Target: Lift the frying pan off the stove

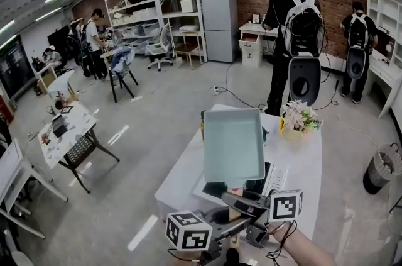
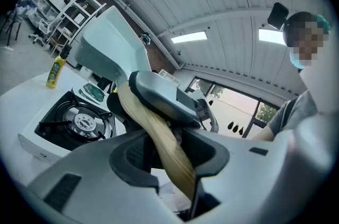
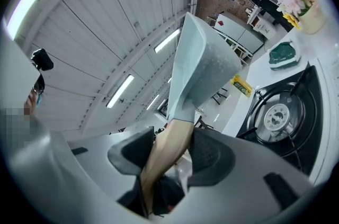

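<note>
My left gripper point(image 2: 168, 157) and right gripper point(image 3: 168, 150) clench the mint-green square frying pan's point(image 1: 233, 145) wooden handle point(image 2: 145, 114) above the black gas stove point(image 2: 74, 122); I should level it.

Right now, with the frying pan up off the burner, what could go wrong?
The left gripper and right gripper clamp only the wooden handle, so the frying pan hangs far out and might twist or slip. A drop would hit the gas stove. A swing could knock the nearby flower pot.
</note>
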The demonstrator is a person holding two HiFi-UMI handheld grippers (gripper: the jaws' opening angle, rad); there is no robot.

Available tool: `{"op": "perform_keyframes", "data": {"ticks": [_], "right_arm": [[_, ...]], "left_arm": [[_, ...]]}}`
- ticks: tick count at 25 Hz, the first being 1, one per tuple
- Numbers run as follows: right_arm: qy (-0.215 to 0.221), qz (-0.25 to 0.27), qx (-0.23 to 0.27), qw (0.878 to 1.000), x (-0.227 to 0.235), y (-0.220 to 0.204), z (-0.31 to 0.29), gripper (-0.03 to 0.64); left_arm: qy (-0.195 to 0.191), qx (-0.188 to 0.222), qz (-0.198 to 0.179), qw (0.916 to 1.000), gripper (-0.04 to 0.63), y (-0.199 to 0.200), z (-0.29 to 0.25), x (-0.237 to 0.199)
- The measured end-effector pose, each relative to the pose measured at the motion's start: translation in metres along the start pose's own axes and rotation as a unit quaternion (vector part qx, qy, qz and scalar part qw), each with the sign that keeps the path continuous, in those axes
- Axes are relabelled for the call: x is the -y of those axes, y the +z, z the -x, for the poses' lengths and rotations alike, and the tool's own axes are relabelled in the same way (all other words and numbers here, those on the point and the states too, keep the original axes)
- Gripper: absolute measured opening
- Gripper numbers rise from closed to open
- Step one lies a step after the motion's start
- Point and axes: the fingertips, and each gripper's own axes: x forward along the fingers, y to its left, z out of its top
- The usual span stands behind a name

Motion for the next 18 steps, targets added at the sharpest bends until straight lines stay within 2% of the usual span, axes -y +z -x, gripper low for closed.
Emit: {"op": "perform_keyframes", "data": {"ticks": [18], "right_arm": [[-0.001,-0.005,0.007,1.000,-0.0008,-0.0012,-0.0017,0.201]], "left_arm": [[-0.005,0.000,-0.005,1.0000,0.147,0.0012,0.0026,0.0004]]}}
